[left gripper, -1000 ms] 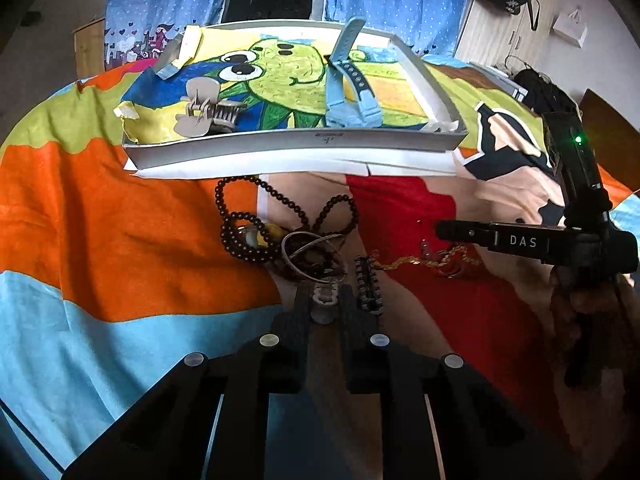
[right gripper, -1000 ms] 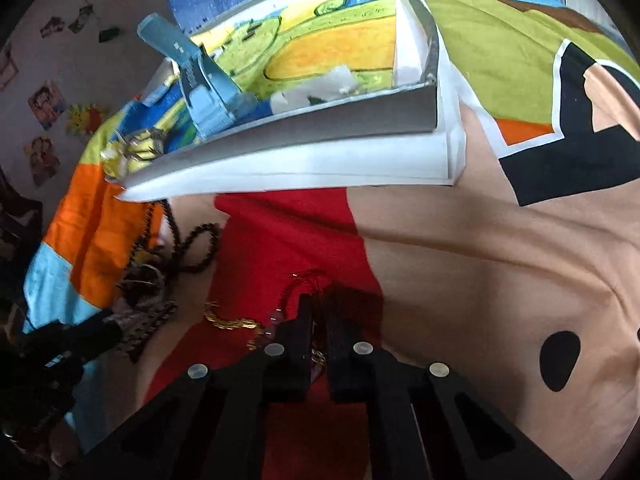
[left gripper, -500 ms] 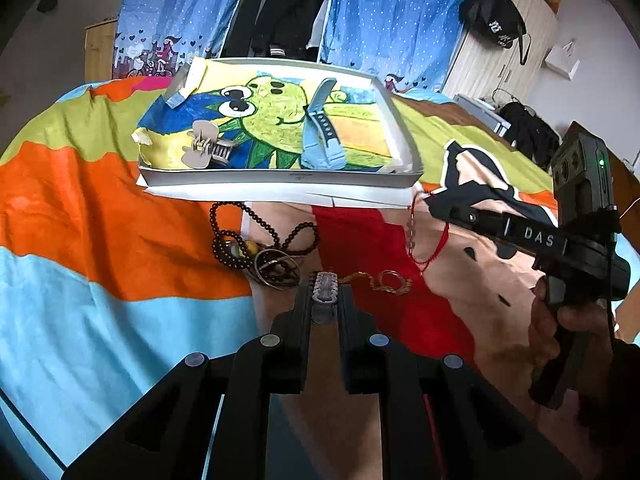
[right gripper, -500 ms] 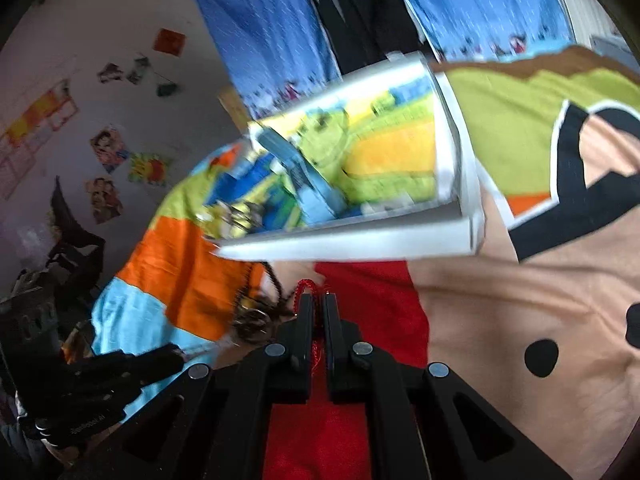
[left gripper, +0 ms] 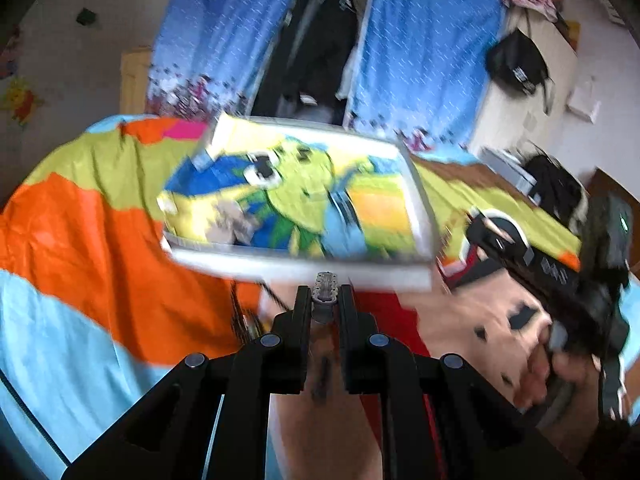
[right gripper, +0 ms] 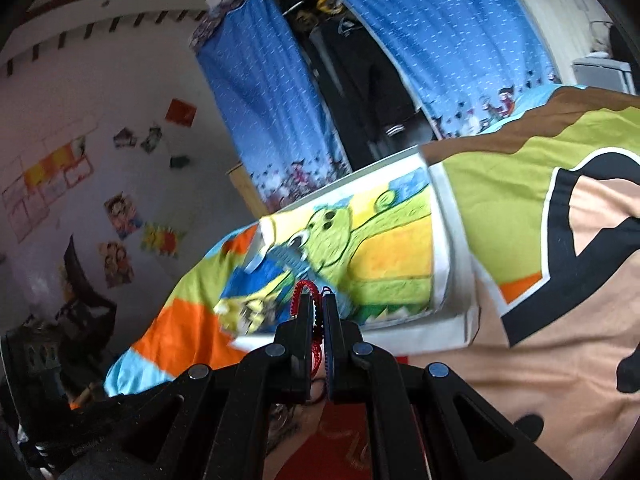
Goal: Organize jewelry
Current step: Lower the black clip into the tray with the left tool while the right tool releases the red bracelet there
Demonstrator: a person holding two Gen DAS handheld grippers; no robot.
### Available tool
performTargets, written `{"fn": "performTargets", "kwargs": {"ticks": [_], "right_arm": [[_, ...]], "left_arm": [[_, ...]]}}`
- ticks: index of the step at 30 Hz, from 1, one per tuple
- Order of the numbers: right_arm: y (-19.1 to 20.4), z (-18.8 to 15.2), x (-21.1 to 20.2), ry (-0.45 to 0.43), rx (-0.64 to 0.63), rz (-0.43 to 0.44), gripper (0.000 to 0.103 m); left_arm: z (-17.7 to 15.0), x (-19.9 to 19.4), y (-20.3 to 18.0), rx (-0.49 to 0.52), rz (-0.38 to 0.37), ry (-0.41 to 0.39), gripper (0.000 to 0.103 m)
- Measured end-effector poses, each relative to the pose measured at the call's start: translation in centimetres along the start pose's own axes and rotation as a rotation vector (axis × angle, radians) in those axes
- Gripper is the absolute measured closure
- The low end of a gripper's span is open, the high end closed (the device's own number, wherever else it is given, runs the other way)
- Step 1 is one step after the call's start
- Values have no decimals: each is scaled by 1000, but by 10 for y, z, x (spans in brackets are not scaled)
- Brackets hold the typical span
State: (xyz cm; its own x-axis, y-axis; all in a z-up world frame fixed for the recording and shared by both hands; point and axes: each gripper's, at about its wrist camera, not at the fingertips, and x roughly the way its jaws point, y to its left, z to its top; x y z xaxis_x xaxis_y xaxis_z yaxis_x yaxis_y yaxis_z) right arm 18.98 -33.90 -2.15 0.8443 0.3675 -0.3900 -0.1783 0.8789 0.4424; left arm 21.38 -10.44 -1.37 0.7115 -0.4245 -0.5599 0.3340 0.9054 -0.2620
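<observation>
- The bed [left gripper: 72,248] carries everything, under a bright patchwork cover; being soft, it gives no firm backing to press small pieces against.
- The white tray [left gripper: 304,268] with the green cartoon lining lies on the bed, ahead of both grippers and beyond their tips. It looks light and shallow-walled, probably easy to shove across the cover, so pieces are best lowered in from above, not pushed over the rim.
- A pale blue strap [left gripper: 340,220] and a blurred beige piece [left gripper: 236,224] already lie inside the tray; motion blur hides their detail.
- The red cord bracelet [right gripper: 305,294] is pinched in the right gripper [right gripper: 318,300], whose jaws are closed on it. One loop stands above the tips and the rest hangs down between the fingers. It reads as limp and nearly weightless, so it will likely swing and may snag; a pinch anywhere along the cord should do.
- The small silver beaded piece [left gripper: 326,282] sits clamped at the very tips of the left gripper [left gripper: 325,300], held clear of the bed, with the tray's near wall just behind it. It seems stiffer, light and probably slippery.
</observation>
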Motion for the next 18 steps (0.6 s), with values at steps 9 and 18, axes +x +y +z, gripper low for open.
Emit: {"fn": "performTargets", "kwargs": {"ticks": [9,18], "right_arm": [[-18,16,55,-37,-19,-56,98],[-37,7,94,44,-48,-140,98]], "left_arm": [[43,76,29,-59,62,-22,93],[33,129,35,-20,73,68,93]]}}
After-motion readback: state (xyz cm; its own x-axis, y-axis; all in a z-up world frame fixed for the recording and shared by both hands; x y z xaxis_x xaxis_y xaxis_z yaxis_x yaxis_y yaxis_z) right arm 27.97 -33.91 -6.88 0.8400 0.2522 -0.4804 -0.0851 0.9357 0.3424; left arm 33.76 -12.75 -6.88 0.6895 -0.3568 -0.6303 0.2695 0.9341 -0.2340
